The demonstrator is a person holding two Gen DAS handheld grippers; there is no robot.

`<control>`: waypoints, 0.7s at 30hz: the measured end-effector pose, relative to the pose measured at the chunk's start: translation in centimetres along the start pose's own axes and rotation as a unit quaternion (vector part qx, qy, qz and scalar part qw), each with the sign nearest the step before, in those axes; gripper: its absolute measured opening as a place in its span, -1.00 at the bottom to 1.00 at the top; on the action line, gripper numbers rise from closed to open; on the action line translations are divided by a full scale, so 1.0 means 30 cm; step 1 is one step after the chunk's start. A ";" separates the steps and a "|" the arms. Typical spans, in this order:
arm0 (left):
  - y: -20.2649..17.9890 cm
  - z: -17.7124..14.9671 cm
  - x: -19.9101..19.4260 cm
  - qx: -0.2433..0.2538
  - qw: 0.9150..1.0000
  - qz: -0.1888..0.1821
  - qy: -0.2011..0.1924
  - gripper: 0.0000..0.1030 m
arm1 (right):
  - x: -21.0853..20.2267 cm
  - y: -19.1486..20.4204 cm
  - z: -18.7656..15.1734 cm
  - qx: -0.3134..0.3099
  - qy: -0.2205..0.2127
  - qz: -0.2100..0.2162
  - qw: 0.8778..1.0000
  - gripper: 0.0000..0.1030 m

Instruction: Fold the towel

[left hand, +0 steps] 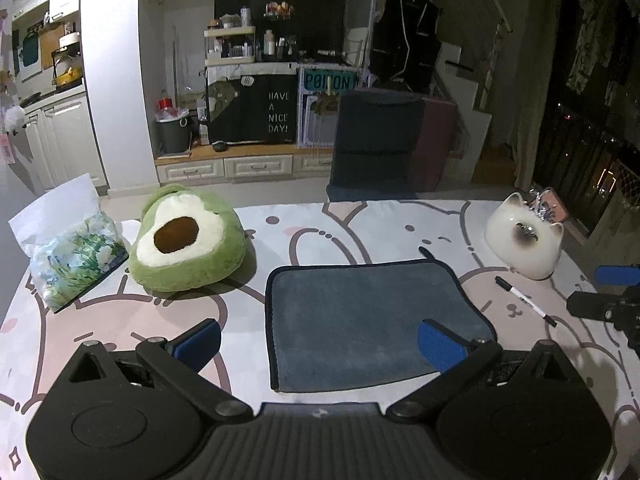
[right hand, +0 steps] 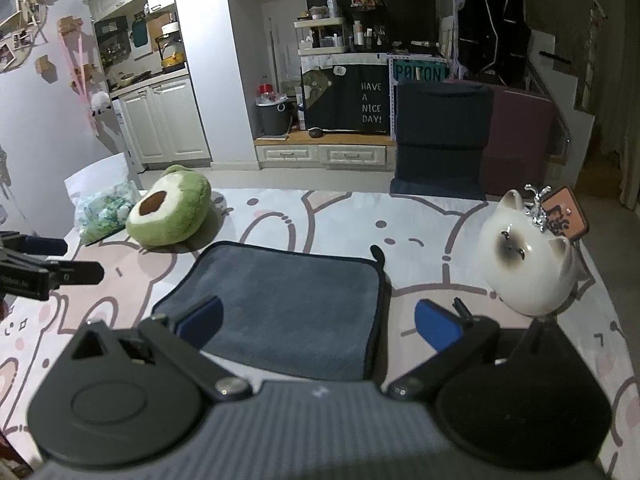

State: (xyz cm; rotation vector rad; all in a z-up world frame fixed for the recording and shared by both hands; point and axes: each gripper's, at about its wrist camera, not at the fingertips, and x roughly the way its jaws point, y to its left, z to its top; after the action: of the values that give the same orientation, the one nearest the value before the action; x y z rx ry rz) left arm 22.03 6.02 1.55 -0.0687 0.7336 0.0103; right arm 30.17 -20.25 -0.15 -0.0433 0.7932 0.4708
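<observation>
Left gripper: I see my blue fingers spread wide with nothing between them, over the towel's near left corner. One pad is off the towel's left edge, the other above its near right part.

Right gripper: my fingers are wide apart and empty here too, straddling the towel's right edge, left pad over the cloth, right pad over bare tabletop.

Towel: grey with dark binding, lying flat near the middle of the tabletop's near edge, hanging loop at its far right corner.

Tabletop: covered in a pale cloth with pink cartoon outlines.

Marker pen: lying just beside the towel's right edge, toward the right edge of the tabletop.

Cat figurine: glossy white, standing beyond the pen near the far right corner.

Avocado plush: green, left of the towel's far edge, apart from it.

Plastic bag: printed packet, just beside the plush at the far left corner.

Chair: dark, behind the far edge.
</observation>
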 end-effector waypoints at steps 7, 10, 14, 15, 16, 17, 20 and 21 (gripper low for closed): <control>-0.025 -0.034 -0.110 0.002 1.000 0.005 -0.017 1.00 | -0.091 0.043 -0.039 -0.011 -0.011 -0.007 1.000 0.99; -0.034 -0.056 -0.153 0.005 1.000 0.007 -0.021 1.00 | -0.131 0.056 -0.060 -0.012 -0.017 -0.005 1.000 0.99; -0.057 -0.094 -0.203 0.017 1.000 0.014 -0.023 1.00 | -0.189 0.074 -0.090 -0.012 -0.025 -0.004 1.000 0.99; -0.061 -0.104 -0.216 0.019 0.999 0.016 -0.023 1.00 | -0.207 0.078 -0.099 -0.011 -0.027 -0.005 1.000 0.99; -0.065 -0.115 -0.229 0.021 0.999 0.018 -0.024 1.00 | -0.217 0.079 -0.104 -0.010 -0.029 -0.005 1.000 0.99; -0.069 -0.124 -0.240 0.023 0.999 0.021 -0.025 1.00 | -0.232 0.083 -0.115 -0.009 -0.031 -0.005 0.999 0.99; -0.082 -0.158 -0.280 0.025 0.999 0.025 -0.031 1.00 | -0.266 0.094 -0.146 -0.013 -0.037 -0.008 0.999 0.99; -0.086 -0.169 -0.294 0.025 0.999 0.023 -0.033 1.00 | -0.277 0.098 -0.158 -0.016 -0.038 -0.009 0.999 0.99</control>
State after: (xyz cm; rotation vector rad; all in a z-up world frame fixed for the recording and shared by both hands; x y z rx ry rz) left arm 12.17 3.25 3.84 -0.0044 0.6688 0.0380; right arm 20.70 -21.87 2.67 -0.0607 0.7107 0.4660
